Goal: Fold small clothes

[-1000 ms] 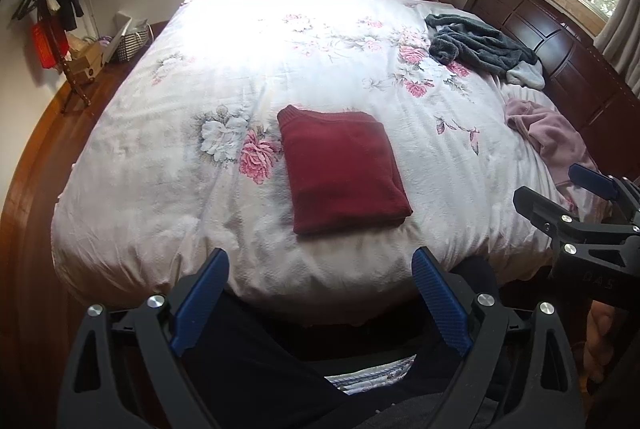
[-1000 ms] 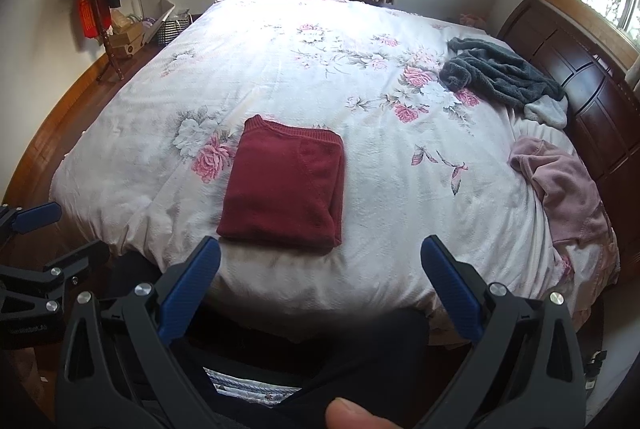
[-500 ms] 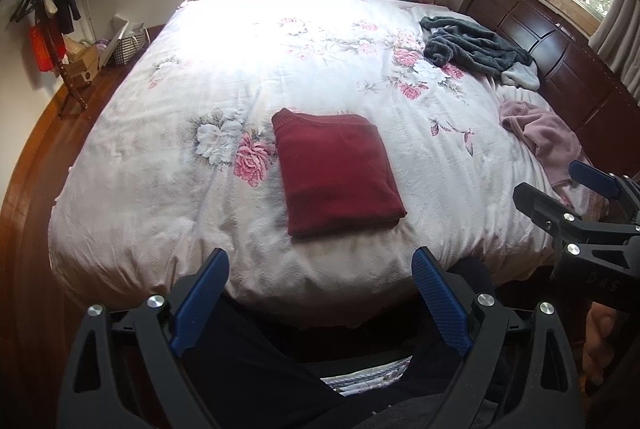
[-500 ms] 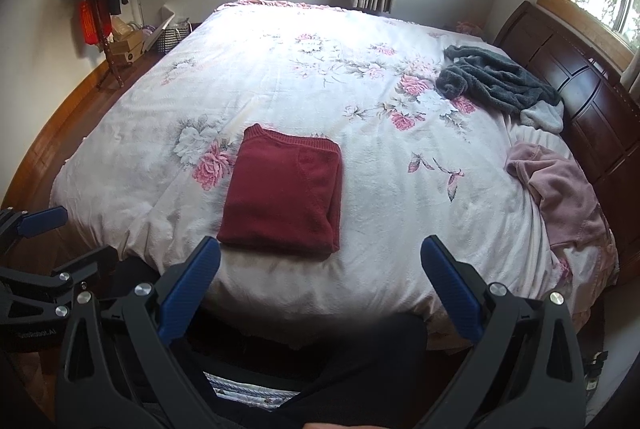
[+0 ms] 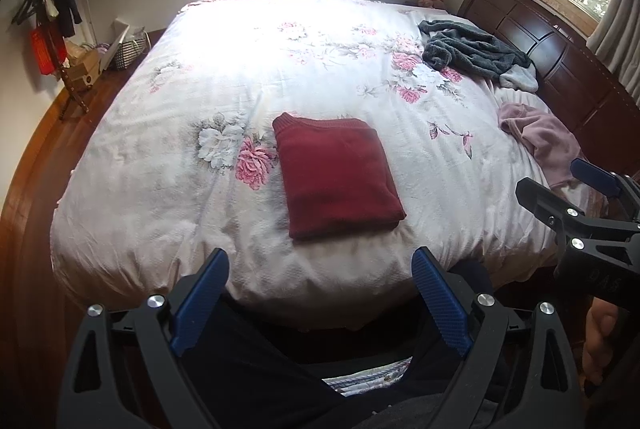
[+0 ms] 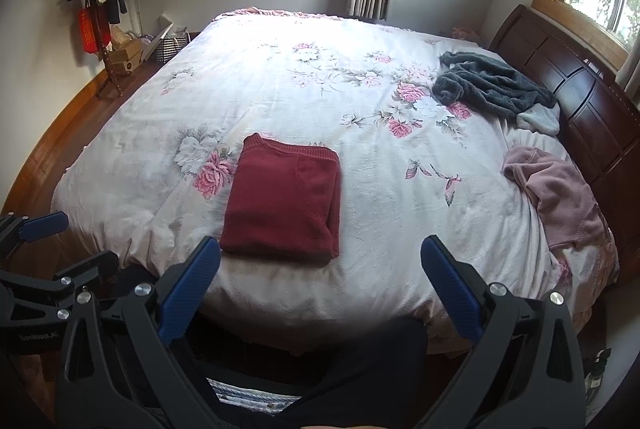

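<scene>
From the left wrist, the left tongs [image 5: 320, 287] gape wide and empty, drawn back from the folded dark-red knit sweater [image 5: 337, 176] on the floral quilted bed [image 5: 168, 165]; from the right wrist, the right tongs [image 6: 320, 275] likewise, so this fold looks finished.

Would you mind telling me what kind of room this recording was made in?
A home bedroom, most likely: a large bed with a floral duvet, a dark wooden headboard, and a coat stand by the wall.
</scene>
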`<state>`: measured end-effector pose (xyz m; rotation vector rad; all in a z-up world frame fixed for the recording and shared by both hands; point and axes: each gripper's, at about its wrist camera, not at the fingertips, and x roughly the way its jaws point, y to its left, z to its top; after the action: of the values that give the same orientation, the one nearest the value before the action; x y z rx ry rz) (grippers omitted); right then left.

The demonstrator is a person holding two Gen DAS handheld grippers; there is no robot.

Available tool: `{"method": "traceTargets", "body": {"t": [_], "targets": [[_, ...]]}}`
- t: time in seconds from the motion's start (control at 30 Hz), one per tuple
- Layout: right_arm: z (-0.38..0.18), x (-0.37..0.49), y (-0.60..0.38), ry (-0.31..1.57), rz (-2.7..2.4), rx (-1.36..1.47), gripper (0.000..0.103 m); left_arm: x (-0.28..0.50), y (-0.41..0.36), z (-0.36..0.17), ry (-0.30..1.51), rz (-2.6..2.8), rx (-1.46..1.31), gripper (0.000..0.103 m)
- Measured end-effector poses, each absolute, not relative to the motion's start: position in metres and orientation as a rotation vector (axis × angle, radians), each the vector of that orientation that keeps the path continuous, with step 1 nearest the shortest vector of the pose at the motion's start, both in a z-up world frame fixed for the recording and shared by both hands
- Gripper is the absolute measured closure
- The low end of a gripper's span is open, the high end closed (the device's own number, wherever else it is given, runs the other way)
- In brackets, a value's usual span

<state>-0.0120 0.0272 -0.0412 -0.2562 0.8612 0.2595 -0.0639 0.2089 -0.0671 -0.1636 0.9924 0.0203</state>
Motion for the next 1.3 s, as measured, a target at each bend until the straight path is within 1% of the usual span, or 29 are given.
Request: {"method": "traceTargets", "body": {"t": [1.3], "targets": [[-0.0404,-0.0118,0.0265,0.855,0.25,-0.254,0.003,-0.0602,0.2079,-0.0662,0.996,0.018,-0.157,0.01]]}}
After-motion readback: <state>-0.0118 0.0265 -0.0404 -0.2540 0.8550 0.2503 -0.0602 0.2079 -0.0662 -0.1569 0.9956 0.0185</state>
